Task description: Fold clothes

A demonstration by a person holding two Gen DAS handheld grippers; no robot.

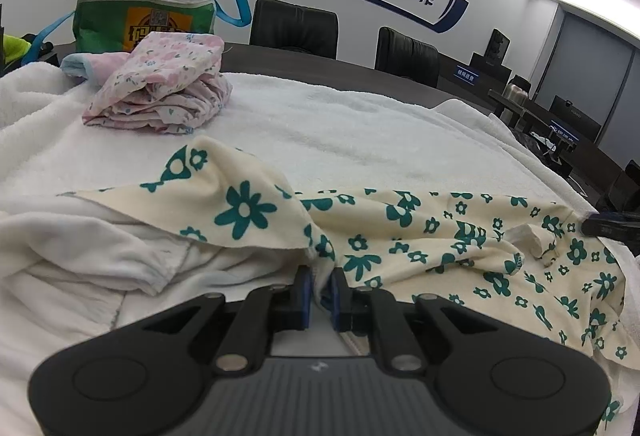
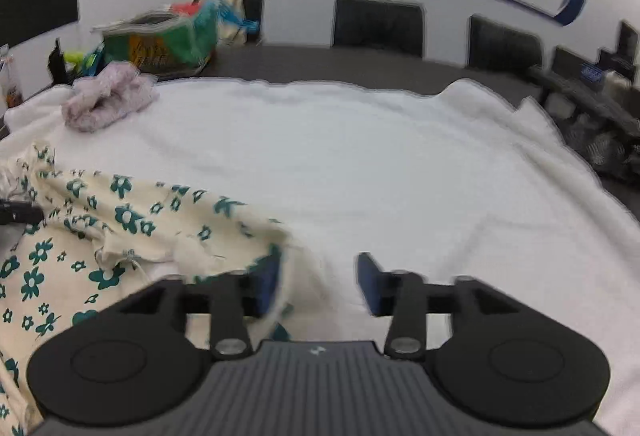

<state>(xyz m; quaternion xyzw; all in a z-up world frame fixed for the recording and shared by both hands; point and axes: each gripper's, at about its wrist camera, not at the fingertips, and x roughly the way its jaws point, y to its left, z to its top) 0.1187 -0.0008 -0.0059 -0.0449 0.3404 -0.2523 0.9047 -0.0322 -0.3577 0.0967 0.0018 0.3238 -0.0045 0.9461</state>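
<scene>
**Two-gripper hold on a floral garment before a fold**

The left gripper [image 1: 320, 288] has its blue-padded jaws drawn together on a bunched edge of the cream cotton garment printed with teal flowers [image 1: 440, 236]; a pinch of that cloth stands up between the pads. The right gripper [image 2: 320, 284] has its jaws apart: its left pad [image 2: 268, 284] sits against the garment's right-hand edge, where a flap of cloth lies inside the gap, while the other pad stands clear over the white terry towel [image 2: 360, 156] that covers the table. No clamping is evident there, though this view is blurred. The garment lies crumpled across the near part of the towel, between the two grippers. Farther off, near the towel's back-left corner, rests a folded pink floral garment [image 1: 160, 92], and behind it a green fabric bag [image 1: 140, 20].

Risks, as a judgement: if the right jaws close on only the loose flap, or also catch the towel, lifting would drag the towel or drop that side, skewing the fold. A thin left pinch could slip under tension.
</scene>
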